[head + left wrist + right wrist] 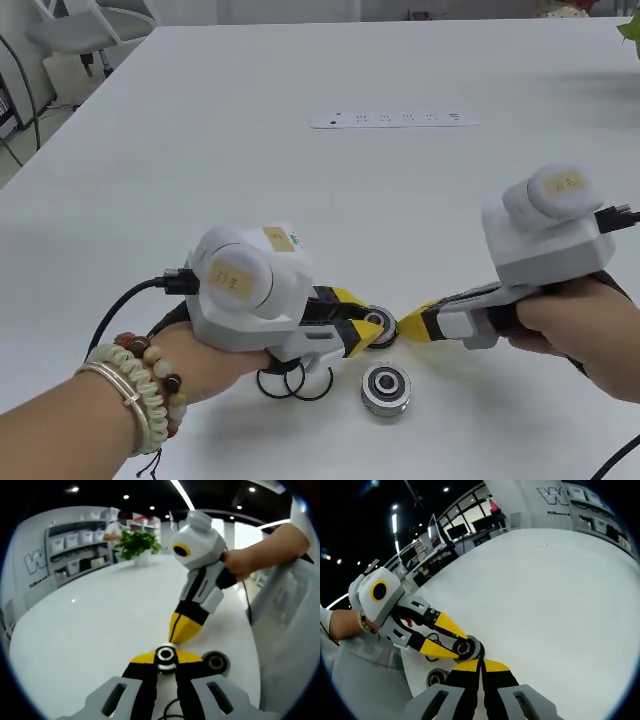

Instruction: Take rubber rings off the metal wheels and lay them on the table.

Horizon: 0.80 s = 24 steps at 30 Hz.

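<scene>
My left gripper is shut on a small metal wheel, held just above the white table. In the left gripper view the wheel sits between my yellow jaw tips. My right gripper comes in from the right, jaws shut, with its tips against the wheel's rim. I cannot tell whether it pinches a rubber ring. A second metal wheel lies flat on the table in front. Black rubber rings lie beside it, under my left hand.
A white power strip lies far back at the table's middle. An office chair stands beyond the far left corner. A potted plant and shelves stand past the table. A black cable trails from the left gripper.
</scene>
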Available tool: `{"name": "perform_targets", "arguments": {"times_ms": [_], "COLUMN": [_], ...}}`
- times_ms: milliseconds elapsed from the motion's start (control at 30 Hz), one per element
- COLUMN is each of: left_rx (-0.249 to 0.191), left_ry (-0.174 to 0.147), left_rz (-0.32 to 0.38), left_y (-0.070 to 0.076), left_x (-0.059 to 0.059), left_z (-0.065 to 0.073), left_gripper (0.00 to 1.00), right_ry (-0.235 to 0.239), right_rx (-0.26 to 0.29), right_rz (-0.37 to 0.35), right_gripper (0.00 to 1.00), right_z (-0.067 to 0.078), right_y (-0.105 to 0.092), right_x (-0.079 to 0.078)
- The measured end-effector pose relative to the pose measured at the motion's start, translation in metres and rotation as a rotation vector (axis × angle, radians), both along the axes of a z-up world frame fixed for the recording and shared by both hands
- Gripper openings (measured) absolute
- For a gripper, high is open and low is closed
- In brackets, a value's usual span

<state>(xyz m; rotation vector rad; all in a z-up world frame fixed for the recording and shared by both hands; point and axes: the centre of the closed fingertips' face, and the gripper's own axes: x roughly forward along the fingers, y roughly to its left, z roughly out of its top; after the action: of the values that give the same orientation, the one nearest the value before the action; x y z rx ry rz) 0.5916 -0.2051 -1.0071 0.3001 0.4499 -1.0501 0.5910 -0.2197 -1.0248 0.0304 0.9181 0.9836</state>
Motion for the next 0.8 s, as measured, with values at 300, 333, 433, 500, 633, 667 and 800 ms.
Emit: {"name": "perform_targets", "arguments": {"times_ms": [300, 333, 433, 500, 633, 667, 800], "left_rx": [-0.012, -0.012, -0.014, -0.017, -0.025, -0.029, -0.03], "left_ry": [-0.001, -0.001, -0.002, -0.002, -0.006, -0.004, -0.005], "left_rz": [-0.003, -0.003, 0.003, 0.008, 0.009, 0.01, 0.01], "left_y": [0.001, 0.001, 0.001, 0.001, 0.002, 0.002, 0.002], "left_x": [0.0, 0.0, 0.0, -0.001, -0.001, -0.001, -0.001], "left_z": [0.0, 0.0, 0.0, 0.0, 0.0, 0.001, 0.0], "left_gripper": [0.14, 0.14, 0.14, 0.14, 0.14, 0.14, 0.14], "right_ry": [0.118, 0.123, 0.133, 0.15, 0.156, 0.152, 0.152], "right_rx": [0.123, 0.128, 0.141, 0.146, 0.151, 0.147, 0.145], "right_rz": [-0.084, -0.086, -0.095, -0.108, -0.108, -0.101, -0.089], "right_gripper": [0.0, 0.0, 0.0, 0.0, 0.0, 0.0, 0.0], "right_z": [0.012, 0.012, 0.015, 0.016, 0.019, 0.019, 0.019], "right_y": [0.002, 0.002, 0.004, 0.004, 0.007, 0.008, 0.009], "right_x": [-0.001, -0.002, -0.003, -0.004, -0.006, -0.007, -0.008]}}
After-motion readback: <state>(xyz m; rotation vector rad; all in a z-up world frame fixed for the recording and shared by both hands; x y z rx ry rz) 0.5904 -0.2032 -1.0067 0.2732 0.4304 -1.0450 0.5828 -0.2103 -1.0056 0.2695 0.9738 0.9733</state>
